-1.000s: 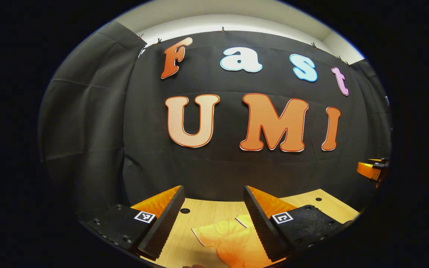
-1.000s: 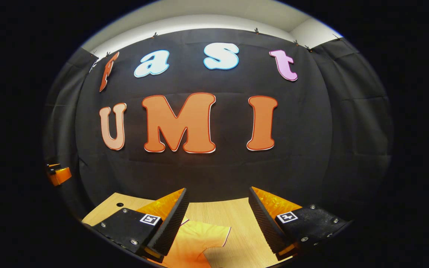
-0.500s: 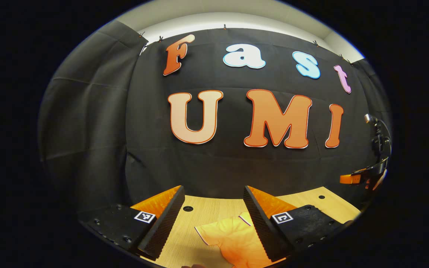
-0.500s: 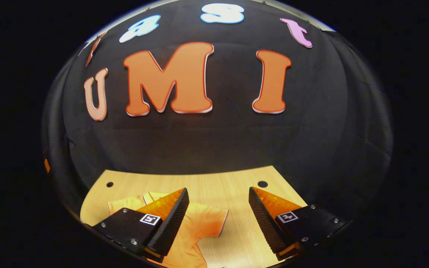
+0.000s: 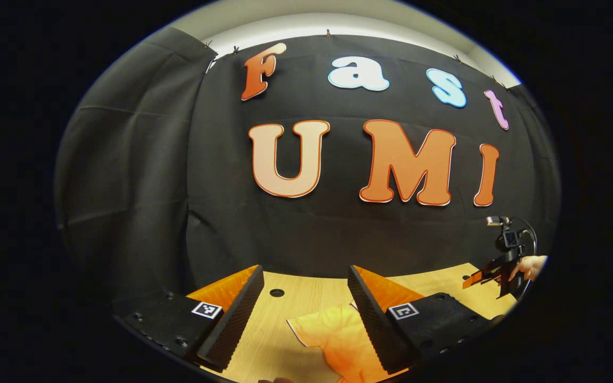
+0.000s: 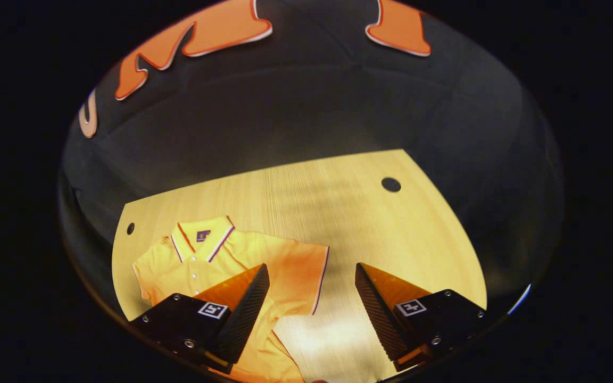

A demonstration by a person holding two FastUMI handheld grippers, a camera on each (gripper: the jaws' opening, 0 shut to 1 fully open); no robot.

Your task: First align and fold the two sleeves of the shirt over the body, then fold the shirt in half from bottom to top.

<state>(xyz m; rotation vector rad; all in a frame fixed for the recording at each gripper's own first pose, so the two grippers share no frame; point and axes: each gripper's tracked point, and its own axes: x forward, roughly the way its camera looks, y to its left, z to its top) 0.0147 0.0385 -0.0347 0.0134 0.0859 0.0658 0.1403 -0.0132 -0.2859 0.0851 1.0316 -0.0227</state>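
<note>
An orange polo shirt point(image 6: 264, 260) with a striped collar lies flat on the wooden table point(image 6: 349, 213), both short sleeves spread out. My right gripper point(image 6: 312, 308) hangs open above the table, tilted down, with the shirt's right sleeve edge point(image 6: 320, 279) between and just beyond its fingers. In the left gripper view, my left gripper point(image 5: 304, 314) is open above the shirt's other sleeve point(image 5: 333, 335). The right gripper point(image 5: 485, 276) also appears at the far right of the left gripper view, held by a hand point(image 5: 532, 266).
The table point(image 5: 296, 303) has round holes point(image 6: 390, 184) near its back corners point(image 6: 130, 229). The black cloth wall point(image 5: 338, 234) stands close behind the table's far edge.
The right gripper has tilted steeply downward and lowered, bringing the whole shirt top into its view. The left gripper has barely shifted. Both stay open.
</note>
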